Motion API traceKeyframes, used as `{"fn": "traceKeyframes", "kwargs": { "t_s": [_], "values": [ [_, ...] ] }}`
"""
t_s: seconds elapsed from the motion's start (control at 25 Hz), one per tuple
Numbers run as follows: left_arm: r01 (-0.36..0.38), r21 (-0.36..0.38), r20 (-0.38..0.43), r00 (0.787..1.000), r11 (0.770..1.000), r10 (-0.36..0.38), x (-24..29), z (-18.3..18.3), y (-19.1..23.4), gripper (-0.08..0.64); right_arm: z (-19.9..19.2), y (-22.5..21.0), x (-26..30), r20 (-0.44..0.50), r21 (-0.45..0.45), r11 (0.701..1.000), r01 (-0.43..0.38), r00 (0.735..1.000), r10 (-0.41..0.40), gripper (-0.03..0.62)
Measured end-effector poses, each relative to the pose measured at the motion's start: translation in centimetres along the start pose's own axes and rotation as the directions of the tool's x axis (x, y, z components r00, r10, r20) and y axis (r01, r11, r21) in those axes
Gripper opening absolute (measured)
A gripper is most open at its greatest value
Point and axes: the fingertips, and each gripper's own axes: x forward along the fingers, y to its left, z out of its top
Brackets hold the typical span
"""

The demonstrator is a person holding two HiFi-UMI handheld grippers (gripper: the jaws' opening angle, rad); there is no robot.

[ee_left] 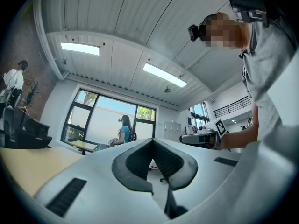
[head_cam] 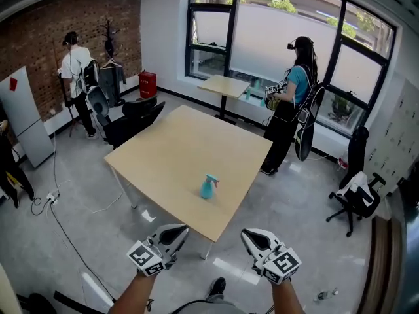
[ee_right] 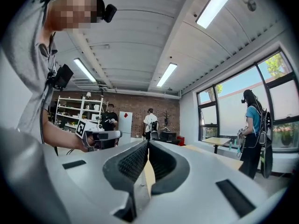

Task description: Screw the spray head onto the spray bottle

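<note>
A teal spray bottle [head_cam: 209, 187] stands upright near the front edge of the light wooden table [head_cam: 170, 156], with a spray head on top; how it sits on the neck is too small to tell. My left gripper [head_cam: 179, 230] and right gripper [head_cam: 248, 236] hover side by side below the table's front corner, short of the bottle. Both are shut and hold nothing. In the left gripper view the jaws [ee_left: 153, 142] meet with nothing between them, and the right gripper [ee_left: 202, 138] shows beside them. The right gripper view shows its jaws [ee_right: 147, 143] together, with the left gripper [ee_right: 100, 135] beyond.
A person [head_cam: 292, 103] stands past the table's far right corner by the windows, near a small table [head_cam: 226, 86]. Another person [head_cam: 76, 77] stands at the brick wall. Black chairs [head_cam: 134, 119] crowd the table's left; an office chair [head_cam: 357, 198] is at the right. Cables [head_cam: 59, 208] lie on the floor.
</note>
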Motion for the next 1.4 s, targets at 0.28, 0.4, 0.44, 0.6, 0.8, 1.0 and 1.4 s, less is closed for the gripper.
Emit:
{"fn": "traceKeyframes", "kwargs": {
  "t_s": [0.28, 0.4, 0.44, 0.6, 0.8, 1.0, 1.4],
  "values": [
    [-0.093, 0.006, -0.045, 0.995, 0.996, 0.093, 7.0, -3.6, 5.5, 0.005, -1.4, -8.0, 5.6, 0.012, 0.024, 0.992, -0.123, 0.992, 0.123, 0.006],
    [-0.13, 0.012, -0.055, 0.99, 0.991, 0.131, 9.4, -4.9, 7.3, 0.005, -2.0, -10.7, 7.6, 0.006, 0.013, 0.985, -0.171, 0.985, 0.171, 0.006],
    [-0.139, 0.013, -0.065, 0.988, 0.99, 0.139, 10.1, -5.3, 8.0, 0.005, -2.0, -11.6, 8.2, 0.005, 0.014, 0.984, -0.178, 0.984, 0.178, 0.006],
    [-0.169, 0.008, -0.106, 0.98, 0.986, 0.169, 11.7, -6.8, 9.6, 0.005, -2.6, -13.8, 9.4, 0.011, 0.048, 0.978, -0.203, 0.979, 0.203, 0.006],
    [-0.179, 0.009, -0.118, 0.977, 0.984, 0.179, 14.1, -7.4, 12.9, 0.005, -3.0, -16.8, 11.8, 0.002, 0.06, 0.977, -0.204, 0.979, 0.204, 0.006],
    [-0.169, -0.015, -0.135, 0.977, 0.985, 0.166, 15.7, -8.6, 17.5, 0.005, -3.4, -18.6, 15.5, -0.027, 0.07, 0.978, -0.195, 0.98, 0.197, 0.006],
    [-0.076, -0.079, -0.209, 0.976, 0.994, 0.058, 18.9, -14.3, 28.0, 0.006, -5.3, -22.1, 25.1, -0.135, 0.091, 0.984, -0.156, 0.977, 0.167, 0.006]
  ]
}}
